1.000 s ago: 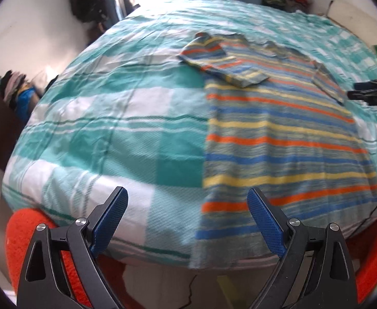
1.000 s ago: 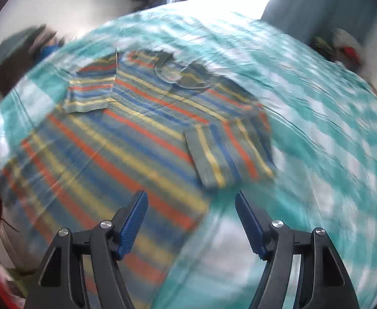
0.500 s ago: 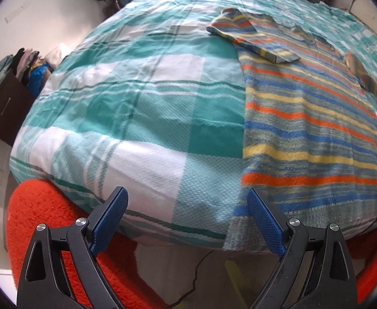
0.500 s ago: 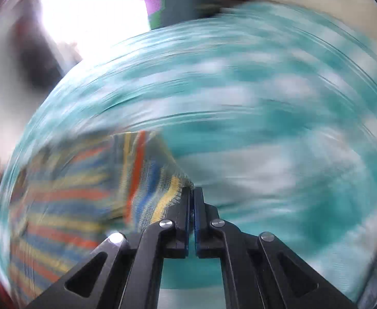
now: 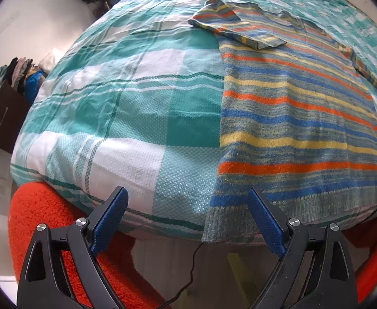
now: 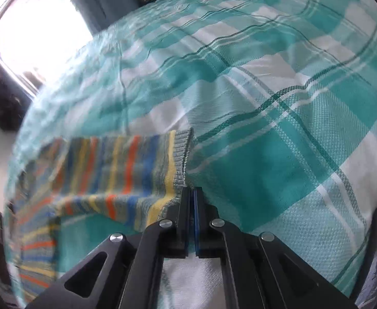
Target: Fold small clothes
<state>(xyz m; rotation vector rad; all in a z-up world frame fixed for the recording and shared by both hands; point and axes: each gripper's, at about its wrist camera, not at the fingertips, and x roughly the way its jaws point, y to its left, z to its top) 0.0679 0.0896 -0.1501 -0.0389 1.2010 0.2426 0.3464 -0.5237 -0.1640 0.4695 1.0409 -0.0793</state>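
Left wrist view: a striped knit sweater [image 5: 291, 118] in orange, blue, yellow and grey-green lies spread flat on a bed covered by a teal-and-white plaid bedspread [image 5: 137, 103], filling the right half of the frame. Its ribbed hem [image 5: 229, 226] hangs just over the near edge of the bed at lower centre. One sleeve [image 5: 234, 29] is folded across the chest at upper centre; the other sleeve runs along the sweater's far side at the upper right edge of the frame. The left gripper [image 5: 187, 221] hovers at the bottom of the frame, its blue-padded fingers [image 5: 110, 220] spread wide apart and holding nothing, the right-hand finger just in front of the hem's left corner. An orange fleece fabric [image 5: 46, 221] shows at lower left, below the bed edge, and a thin dark cable [image 5: 193, 270] trails down at bottom centre. A pile of clothes [image 5: 21, 72] sits at the far left beside a white wall.

Right wrist view: the right gripper [image 6: 191, 193] rises from bottom centre with its fingers pressed together, clamped on the ribbed cuff edge [image 6: 182, 154] of the striped sweater's sleeve, which stretches away toward the left of the frame, lifted off the bedspread and blurred at its far end. The plaid bedspread fills the right and upper frame. A bright window [image 6: 36, 36] glares at upper left.
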